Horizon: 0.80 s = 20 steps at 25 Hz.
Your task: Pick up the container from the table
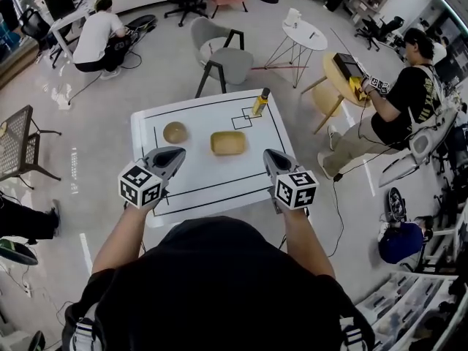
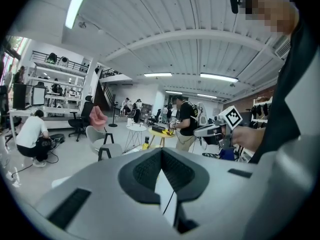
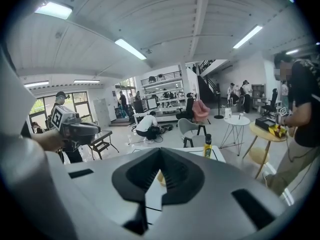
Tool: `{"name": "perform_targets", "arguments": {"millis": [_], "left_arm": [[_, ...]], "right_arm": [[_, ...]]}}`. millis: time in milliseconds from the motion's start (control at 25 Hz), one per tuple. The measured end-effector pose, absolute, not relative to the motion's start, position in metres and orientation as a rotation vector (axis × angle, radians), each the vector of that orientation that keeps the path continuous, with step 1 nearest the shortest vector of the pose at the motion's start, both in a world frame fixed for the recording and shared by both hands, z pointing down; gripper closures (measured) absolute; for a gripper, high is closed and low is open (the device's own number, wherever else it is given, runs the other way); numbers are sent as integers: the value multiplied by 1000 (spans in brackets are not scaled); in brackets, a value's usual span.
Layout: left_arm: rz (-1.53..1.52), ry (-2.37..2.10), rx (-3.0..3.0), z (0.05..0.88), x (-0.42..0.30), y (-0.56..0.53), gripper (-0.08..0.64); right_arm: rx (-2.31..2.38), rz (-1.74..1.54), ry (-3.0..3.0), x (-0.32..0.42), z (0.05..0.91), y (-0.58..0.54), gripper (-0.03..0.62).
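On the white bench (image 1: 212, 185), to the near left of the container (image 1: 228, 142), the left gripper (image 1: 180, 151) is held over the front part of the bench. Its fingers (image 2: 145, 170) are clenched tip to tip with nothing between them, and they stop short of the container. Just left of the container, apart from it, lies a round tan dish (image 1: 175, 132). The container itself is a shallow tan rectangular tray lying flat near the middle of the bench, inside the black outline, and neither gripper touches it. Beyond it and to its right a bottle of yellow liquid (image 1: 260, 102) stands upright beside a small black square. To the container's near right is the right gripper (image 1: 268, 153), its fingers (image 3: 176, 173) likewise clenched on nothing.
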State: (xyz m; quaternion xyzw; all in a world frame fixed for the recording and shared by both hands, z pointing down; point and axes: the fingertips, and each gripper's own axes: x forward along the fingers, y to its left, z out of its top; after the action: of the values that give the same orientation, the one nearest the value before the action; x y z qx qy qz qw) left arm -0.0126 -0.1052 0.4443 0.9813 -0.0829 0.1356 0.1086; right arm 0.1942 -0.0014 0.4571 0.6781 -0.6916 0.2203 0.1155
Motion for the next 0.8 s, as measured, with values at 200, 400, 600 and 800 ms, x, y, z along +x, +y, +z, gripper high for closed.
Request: {"name": "perform_targets", "arguments": {"millis": [200, 400, 600, 800], "left_arm": [[402, -241, 2879, 451, -17, -123, 554], [398, -227, 2874, 454, -20, -130, 554], [393, -225, 2872, 451, -26, -134, 554], [388, -240, 2873, 449, -31, -137, 554]], "right_arm": [[1982, 651, -2022, 189, 462, -19, 586], [1985, 666, -2010, 186, 466, -26, 586], [1974, 671, -2007, 178, 471, -34, 586], [1962, 681, -2001, 176, 476, -33, 586]]}}
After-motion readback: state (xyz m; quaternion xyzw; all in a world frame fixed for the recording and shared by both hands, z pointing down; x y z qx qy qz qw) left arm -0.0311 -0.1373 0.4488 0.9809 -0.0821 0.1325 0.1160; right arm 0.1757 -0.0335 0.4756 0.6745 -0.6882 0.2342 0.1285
